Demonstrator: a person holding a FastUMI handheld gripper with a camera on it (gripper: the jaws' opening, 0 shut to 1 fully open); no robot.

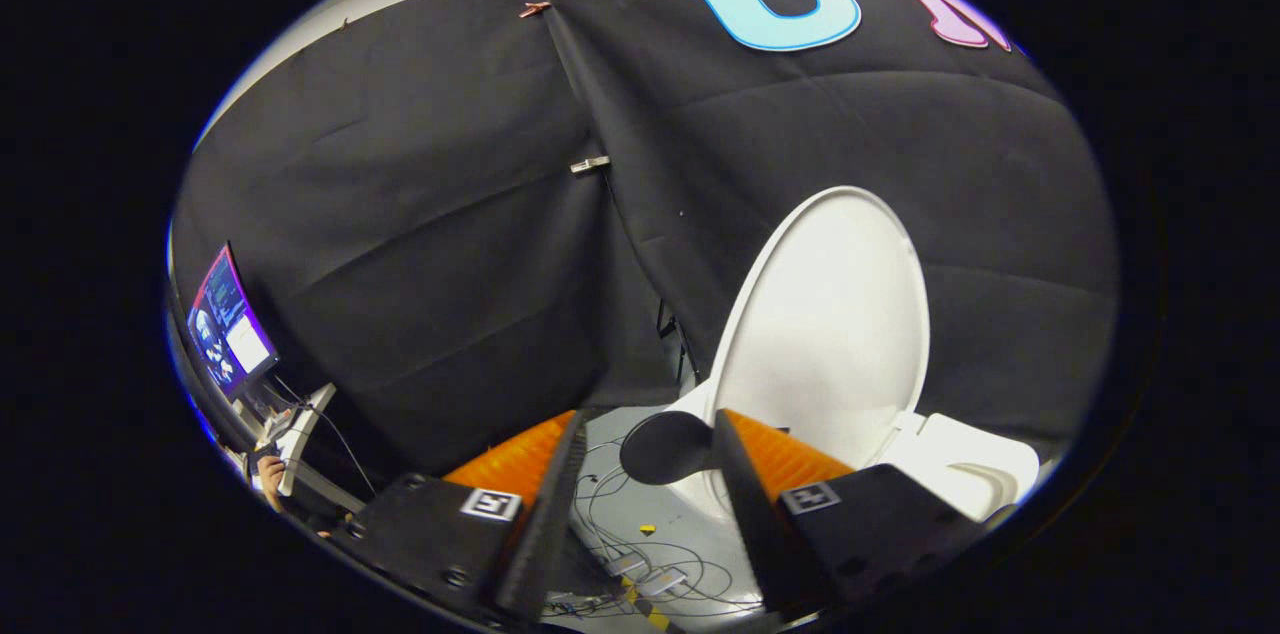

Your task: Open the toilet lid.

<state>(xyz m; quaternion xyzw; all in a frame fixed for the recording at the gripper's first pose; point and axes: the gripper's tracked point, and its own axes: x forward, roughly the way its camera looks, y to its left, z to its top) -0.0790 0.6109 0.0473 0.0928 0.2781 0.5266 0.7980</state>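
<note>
Through the gripper view I see my gripper (645, 459) spread wide, grasping nothing. The toilet lid (825, 314) stands raised just beyond the right finger, leaning toward the black cloth wall (430, 244); cables (640, 554) trail across the floor (690, 524) between the fingers.

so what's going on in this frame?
A person-held gripper is working on a white toilet in a black-cloth booth. The toilet lid already stands raised, roughly upright against the cloth wall, ahead of the fingers and off to one side. The gripper's fingers are spread apart with nothing between them; floor cables show through the gap. A monitor sits off to the other side. The lid looks open.
</note>
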